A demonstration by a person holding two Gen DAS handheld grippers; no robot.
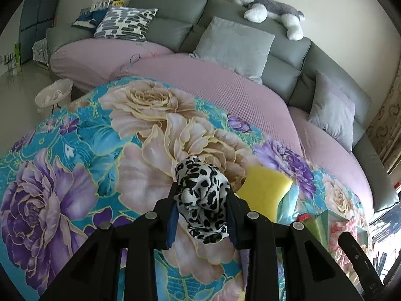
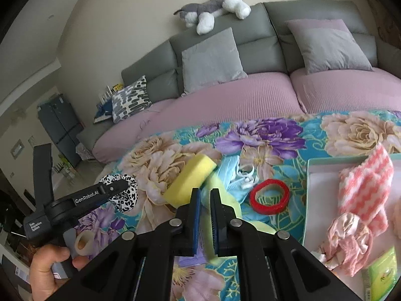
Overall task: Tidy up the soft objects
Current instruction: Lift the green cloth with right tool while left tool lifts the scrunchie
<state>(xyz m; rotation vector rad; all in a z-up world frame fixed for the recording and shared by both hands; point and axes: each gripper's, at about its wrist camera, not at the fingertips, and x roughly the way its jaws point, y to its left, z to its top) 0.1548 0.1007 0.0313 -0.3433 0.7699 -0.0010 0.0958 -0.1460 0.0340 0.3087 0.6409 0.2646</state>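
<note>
Both fingers of left tool [image 1: 201, 195] pinch leopard scrunchie [image 1: 203, 200].

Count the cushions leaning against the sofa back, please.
3: a patterned black-and-white cushion at the far left end, a grey cushion under the plush dog, and a grey-pink cushion toward the right. More may sit outside both views.
</note>
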